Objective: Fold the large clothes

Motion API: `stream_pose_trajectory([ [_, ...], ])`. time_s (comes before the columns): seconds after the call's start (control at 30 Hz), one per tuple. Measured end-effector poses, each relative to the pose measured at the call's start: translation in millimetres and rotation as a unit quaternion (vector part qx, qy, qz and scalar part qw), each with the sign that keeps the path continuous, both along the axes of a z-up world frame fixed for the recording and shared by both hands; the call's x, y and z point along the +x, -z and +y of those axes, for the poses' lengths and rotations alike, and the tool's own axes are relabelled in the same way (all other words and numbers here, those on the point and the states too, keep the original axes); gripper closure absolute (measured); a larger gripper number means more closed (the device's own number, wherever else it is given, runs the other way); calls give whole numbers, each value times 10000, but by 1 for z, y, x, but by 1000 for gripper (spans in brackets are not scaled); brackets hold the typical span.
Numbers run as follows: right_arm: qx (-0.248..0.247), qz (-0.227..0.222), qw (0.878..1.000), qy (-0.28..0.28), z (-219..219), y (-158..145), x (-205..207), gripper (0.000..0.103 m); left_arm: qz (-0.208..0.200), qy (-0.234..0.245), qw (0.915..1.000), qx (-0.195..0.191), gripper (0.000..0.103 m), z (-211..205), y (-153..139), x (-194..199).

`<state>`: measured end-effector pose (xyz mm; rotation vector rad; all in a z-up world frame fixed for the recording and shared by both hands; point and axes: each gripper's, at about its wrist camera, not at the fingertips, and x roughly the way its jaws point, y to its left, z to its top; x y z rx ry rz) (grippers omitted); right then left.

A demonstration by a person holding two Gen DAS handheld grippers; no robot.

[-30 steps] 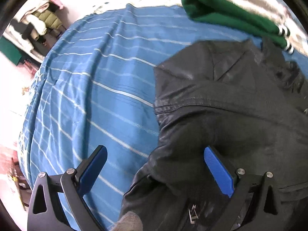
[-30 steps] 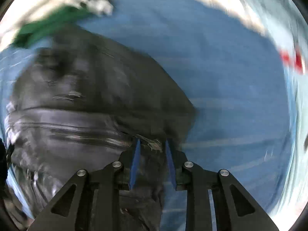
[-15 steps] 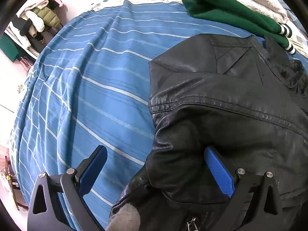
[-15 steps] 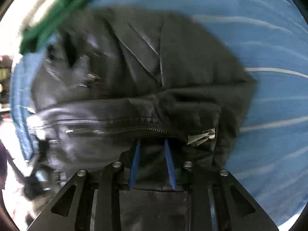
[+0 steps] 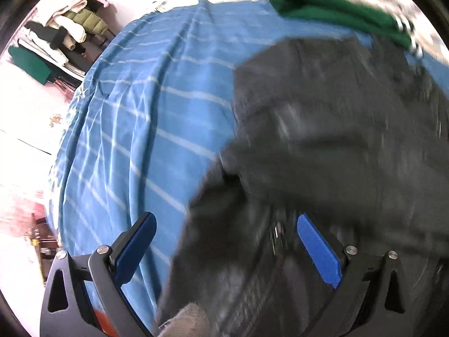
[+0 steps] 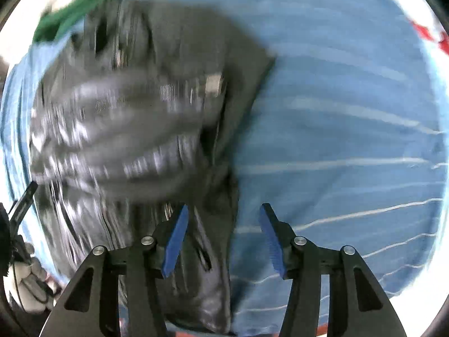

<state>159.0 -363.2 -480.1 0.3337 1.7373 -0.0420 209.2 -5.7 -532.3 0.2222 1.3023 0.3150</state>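
A black leather jacket [image 5: 336, 140] lies folded on the blue striped bedsheet [image 5: 146, 129], blurred by motion. My left gripper [image 5: 227, 241] is open wide over the jacket's left edge; its right pad hovers above the leather and its left pad above the sheet. In the right wrist view the jacket [image 6: 134, 118] fills the left half, with its zips showing. My right gripper [image 6: 223, 238] points down at the jacket's right edge. Its jaws are opening, and the leather hem lies under the gap without either pad pressing on it.
A green garment [image 5: 331, 11] with a striped cuff lies on a pale one just beyond the jacket. Clothes are piled on a rack [image 5: 61, 33] past the bed's far left. Bare sheet [image 6: 350, 140] stretches to the jacket's right. A gloved hand [image 6: 31, 280] shows at the lower left.
My right gripper's jaws have gone from nearly shut on the jacket's hem to apart, releasing it. The left gripper has shifted over the jacket, still open, and its right pad now shows in full.
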Motion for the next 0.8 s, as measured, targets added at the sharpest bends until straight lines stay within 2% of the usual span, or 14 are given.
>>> stream_pose_trajectory([
  [0.03, 33, 76, 9999, -78, 2, 11, -3, 48, 73, -7, 9999, 96, 0, -6, 8, -7],
  [0.07, -180, 71, 9995, -229, 6, 25, -3, 51, 120, -26, 9998, 185, 0, -11, 17, -13],
  [0.1, -532, -35, 9981, -313, 3, 31, -5, 62, 168, -51, 9994, 297, 0, -15, 27, -18],
  [0.13, -547, -86, 9983, -198, -4, 36, -6, 62, 238, -74, 9987, 442, 0, -18, 38, -21],
  [0.2, -210, -75, 9992, 329, -23, 42, -11, 63, 31, -92, 9980, 620, 0, -24, 44, -28],
  [0.27, -165, -36, 9998, 136, -24, 40, -11, 63, -68, -268, 9963, 819, 0, -28, 43, -31],
  [0.37, 178, 146, 9997, -9, -33, 36, -1, 54, -60, -527, 9921, 1133, 0, -36, 39, -32],
  [0.43, 356, 99, 9993, -106, -46, 25, 2, 40, 65, -718, 9879, 1371, 0, -46, 33, -35],
  [0.47, 388, 58, 9990, -213, -59, 20, 12, 35, 52, -775, 9863, 1455, 0, -53, 26, -39],
  [0.5, 527, -12, 9980, -349, -69, 13, 14, 26, 17, -802, 9847, 1546, 0, -61, 18, -45],
  [0.53, 608, -52, 9972, -429, -74, 7, 14, 23, 20, -795, 9824, 1691, 0, -72, 10, -52],
  [0.57, 650, -82, 9964, -532, -80, 1, 11, 23, 64, -750, 9789, 1899, 0, -89, 1, -63],
  [0.63, 283, -156, 9956, -883, -92, -8, 6, 23, 147, -640, 9744, 2148, 0, -121, -9, -86],
  [0.8, -112, -322, 9899, -1379, -131, -23, -21, 22, 539, -309, 9753, 2118, 0, -203, -14, -152],
])
